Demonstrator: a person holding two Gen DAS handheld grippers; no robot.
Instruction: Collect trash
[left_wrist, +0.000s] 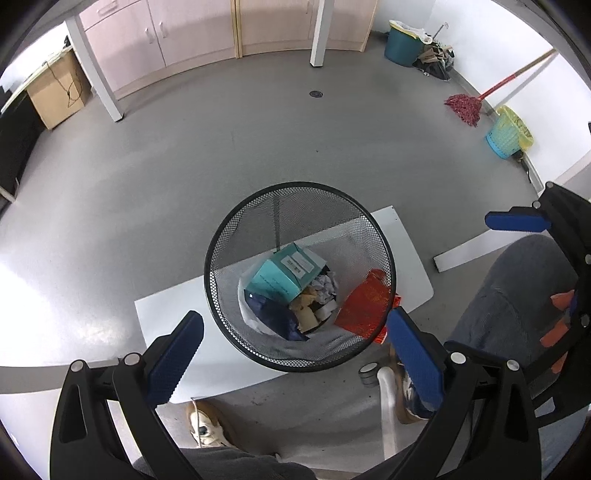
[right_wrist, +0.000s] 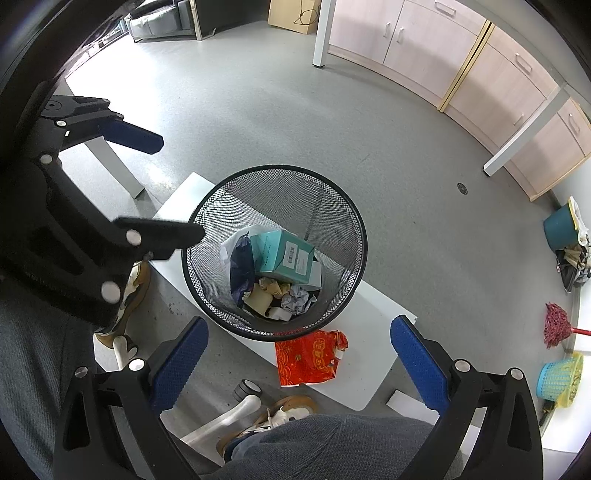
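On the white board (right_wrist: 373, 314) lying on the floor stood the black mesh bin (right_wrist: 275, 251), holding a teal box (right_wrist: 284, 254), crumpled paper and a dark bag. Red printed wrapper (right_wrist: 308, 356) lay flat on the board, touching the bin's base on the side nearest the person, outside it. Left tool (left_wrist: 291, 350) and right tool (right_wrist: 299, 360) both hung above, released, nothing between the pads. Risks judged: thin flat wrapper may slip out of a pinch; a low approach could knock the light bin over and spill its load; tools close together, could collide.
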